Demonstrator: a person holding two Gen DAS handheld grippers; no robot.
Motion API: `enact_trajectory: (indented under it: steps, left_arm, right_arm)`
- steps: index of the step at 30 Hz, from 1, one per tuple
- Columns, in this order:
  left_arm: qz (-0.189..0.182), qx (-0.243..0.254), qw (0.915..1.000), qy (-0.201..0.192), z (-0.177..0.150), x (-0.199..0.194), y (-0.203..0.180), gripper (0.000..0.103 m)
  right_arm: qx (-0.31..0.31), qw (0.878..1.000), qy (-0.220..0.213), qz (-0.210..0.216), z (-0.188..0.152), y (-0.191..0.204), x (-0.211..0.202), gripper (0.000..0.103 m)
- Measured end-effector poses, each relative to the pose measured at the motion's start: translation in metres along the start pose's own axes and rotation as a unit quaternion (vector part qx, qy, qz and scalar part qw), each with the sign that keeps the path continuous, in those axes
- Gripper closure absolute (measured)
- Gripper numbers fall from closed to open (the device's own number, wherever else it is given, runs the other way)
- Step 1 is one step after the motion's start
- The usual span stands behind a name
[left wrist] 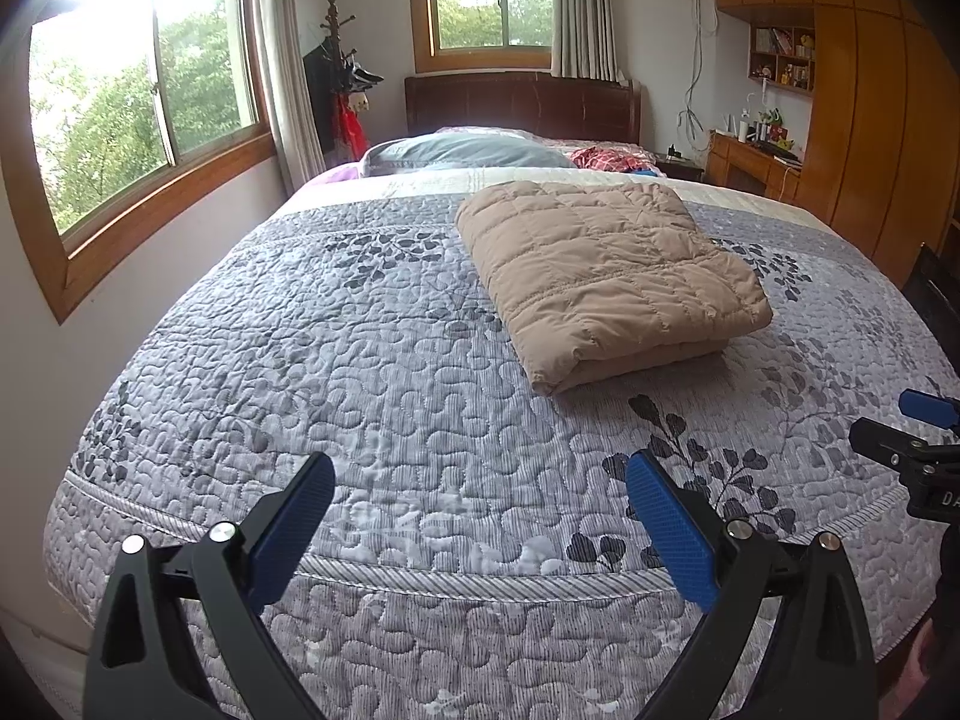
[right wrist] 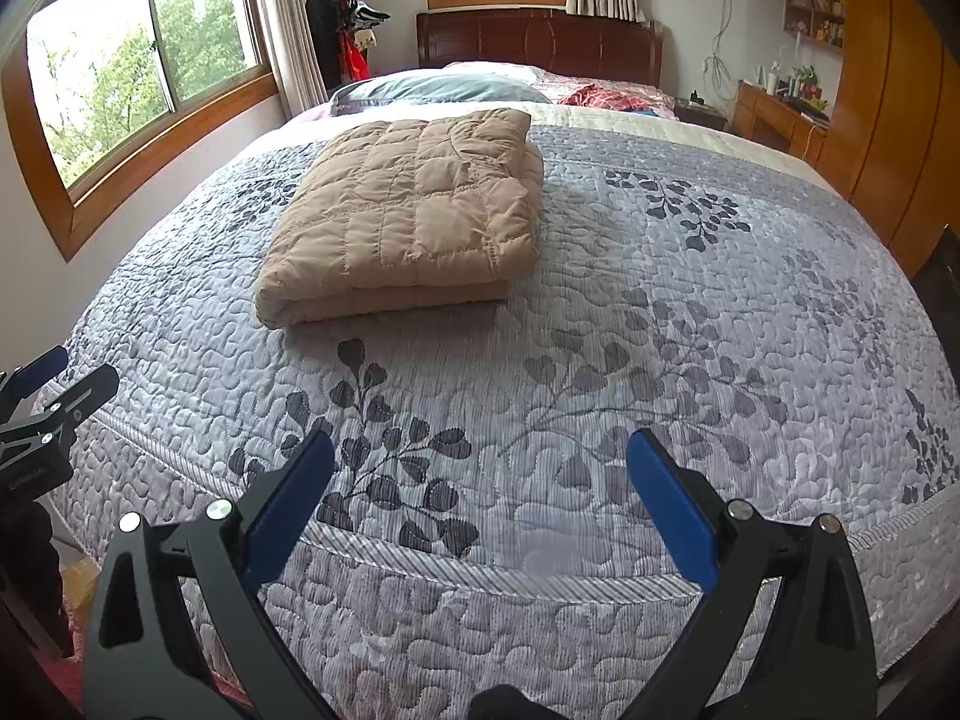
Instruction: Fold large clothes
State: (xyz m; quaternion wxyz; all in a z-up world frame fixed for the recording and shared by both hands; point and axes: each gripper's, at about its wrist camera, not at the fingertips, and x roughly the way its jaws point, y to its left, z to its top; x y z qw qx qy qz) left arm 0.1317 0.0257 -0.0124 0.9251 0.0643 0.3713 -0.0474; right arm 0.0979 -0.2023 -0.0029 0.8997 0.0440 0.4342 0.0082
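A tan quilted down garment lies folded into a thick rectangle on the grey leaf-patterned bedspread, in the middle of the bed. My left gripper hovers open over the foot edge of the bed, well short of the garment, nothing between its blue pads. My right gripper is also open and empty near the foot edge, with the garment ahead and to its left. Each gripper shows at the side of the other's view: the right gripper, the left gripper.
Blue-grey pillow and red checked cloth lie near the dark wooden headboard. Windows line the left wall, a coat rack stands in the corner, and a wooden wardrobe and desk stand on the right.
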Motion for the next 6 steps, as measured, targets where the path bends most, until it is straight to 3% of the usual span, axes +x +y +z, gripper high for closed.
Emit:
enact_trajectory:
  steps: [6]
  left_arm:
    - [-0.002,-0.003,1.0000,0.003,0.0003,0.0019,0.0021,0.005]
  right_arm:
    - [0.002,1.000,0.000,0.001,0.0010,-0.0010,0.0003,0.006]
